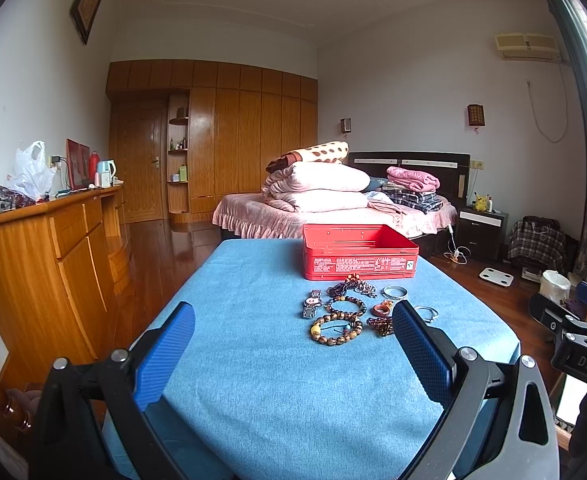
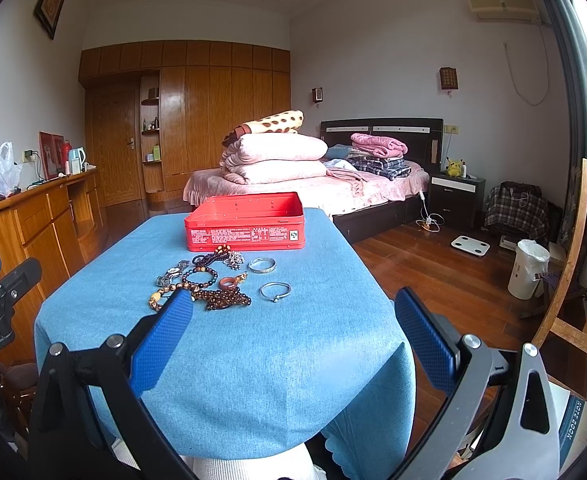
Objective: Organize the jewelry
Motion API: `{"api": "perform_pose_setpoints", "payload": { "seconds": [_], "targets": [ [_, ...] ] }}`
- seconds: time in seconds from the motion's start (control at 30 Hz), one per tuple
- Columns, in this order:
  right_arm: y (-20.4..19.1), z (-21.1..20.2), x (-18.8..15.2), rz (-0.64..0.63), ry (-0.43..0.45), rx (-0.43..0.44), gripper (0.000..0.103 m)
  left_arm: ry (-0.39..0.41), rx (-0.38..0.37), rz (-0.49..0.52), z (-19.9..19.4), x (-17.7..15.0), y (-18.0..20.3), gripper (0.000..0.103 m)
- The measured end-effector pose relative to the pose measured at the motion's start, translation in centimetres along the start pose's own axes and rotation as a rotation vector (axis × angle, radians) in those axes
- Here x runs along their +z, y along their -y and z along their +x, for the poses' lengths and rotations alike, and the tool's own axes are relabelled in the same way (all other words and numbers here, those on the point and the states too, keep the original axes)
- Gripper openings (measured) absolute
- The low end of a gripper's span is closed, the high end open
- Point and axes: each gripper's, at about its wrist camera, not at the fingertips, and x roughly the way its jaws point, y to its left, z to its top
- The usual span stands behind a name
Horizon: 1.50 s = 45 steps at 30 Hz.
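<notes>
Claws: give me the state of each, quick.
Left claw: open, holding nothing.
Right claw: open, holding nothing.

Bed (image 2: 373, 192) with folded quilts (image 2: 277, 160), wooden wardrobe (image 2: 213, 112), white bin (image 2: 527, 268)

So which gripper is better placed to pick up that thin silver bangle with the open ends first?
Probably the right gripper. The open silver bangle lies on the right edge of the jewelry cluster, nearly straight ahead of its open fingers. From the left gripper, its own finger partly hides it.
</notes>
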Motion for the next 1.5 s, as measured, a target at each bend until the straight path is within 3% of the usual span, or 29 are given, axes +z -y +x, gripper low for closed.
{"api": "perform_pose_setpoints", "payload": {
  "seconds": [0.6,1.33,1.5],
  "targets": [
    [-0.1,2.6,-1.3,0.005,0.008,0.018,0.098,-0.046,-0.008,-0.004,3.1,-0.9,0.6,0.097],
    [0.6,17.2,-3.0,0.048,-0.16,0.063,0.098,-0.199,-0.062,0.002,15.6,-3.2,1.6,0.096],
    [0.8,19.7,-3.0,0.045,-0.198,0.07,0.091,-0.217,-0.075,0.0,17.2,-3.6,1.7,0.096]
  ]
}}
